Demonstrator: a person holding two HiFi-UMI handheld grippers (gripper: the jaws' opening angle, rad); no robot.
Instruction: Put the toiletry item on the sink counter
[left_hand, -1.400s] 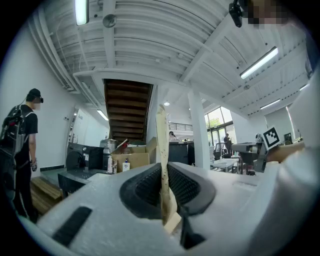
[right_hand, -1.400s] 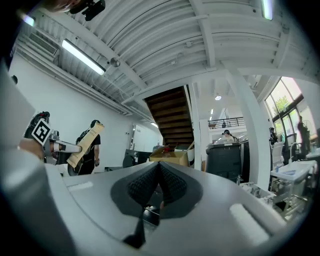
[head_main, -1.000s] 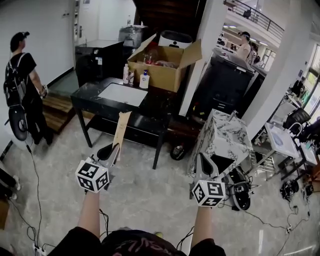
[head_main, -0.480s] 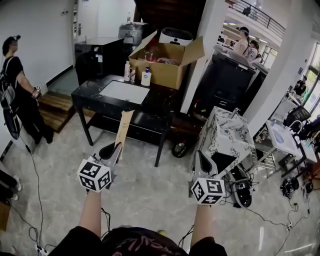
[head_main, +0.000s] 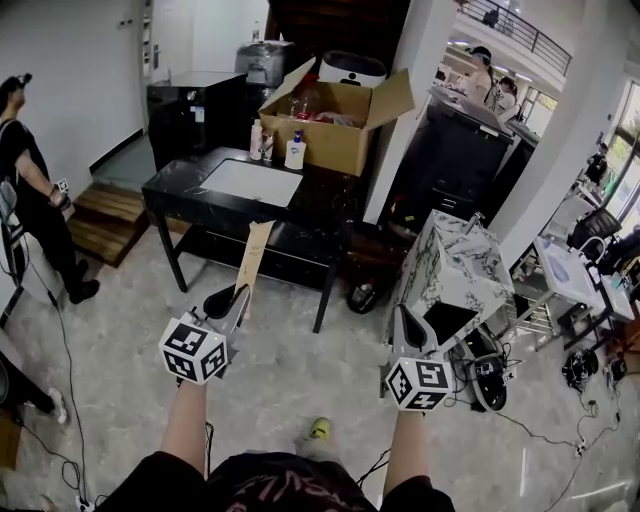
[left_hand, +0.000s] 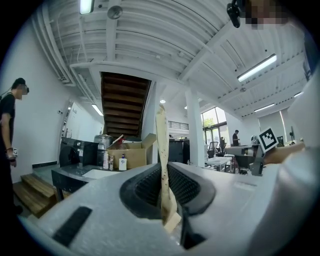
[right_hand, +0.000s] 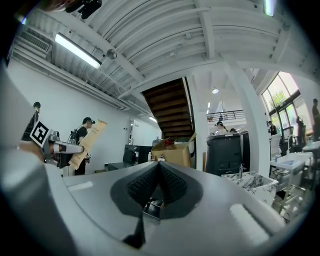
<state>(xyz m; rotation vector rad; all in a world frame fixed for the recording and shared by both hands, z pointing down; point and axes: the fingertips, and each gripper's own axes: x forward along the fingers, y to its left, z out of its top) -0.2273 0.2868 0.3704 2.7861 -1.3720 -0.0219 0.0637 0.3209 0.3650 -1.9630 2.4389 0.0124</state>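
A long flat tan paper packet (head_main: 251, 256) stands upright out of my left gripper (head_main: 232, 298), which is shut on its lower end. In the left gripper view the packet (left_hand: 162, 150) is pinched between the black pads of the left gripper (left_hand: 165, 200). My right gripper (head_main: 404, 318) is level with it to the right, shut with nothing in it; its pads meet in the right gripper view (right_hand: 159, 170). Ahead stands the black sink counter (head_main: 322, 205) with a white basin (head_main: 252, 183) set in it. Both grippers are well short of it, over the floor.
Bottles (head_main: 295, 153) and an open cardboard box (head_main: 335, 125) stand at the counter's back. A marble-patterned unit (head_main: 455, 275) is at the right, wooden steps (head_main: 100, 220) and a person (head_main: 22, 190) at the left. Cables and a yellow-green ball (head_main: 320, 428) lie on the floor.
The counter has come slightly nearer and the person at the left has slid toward the frame's edge. A yellow-green ball has come into view. Both grippers keep their hold and spacing.
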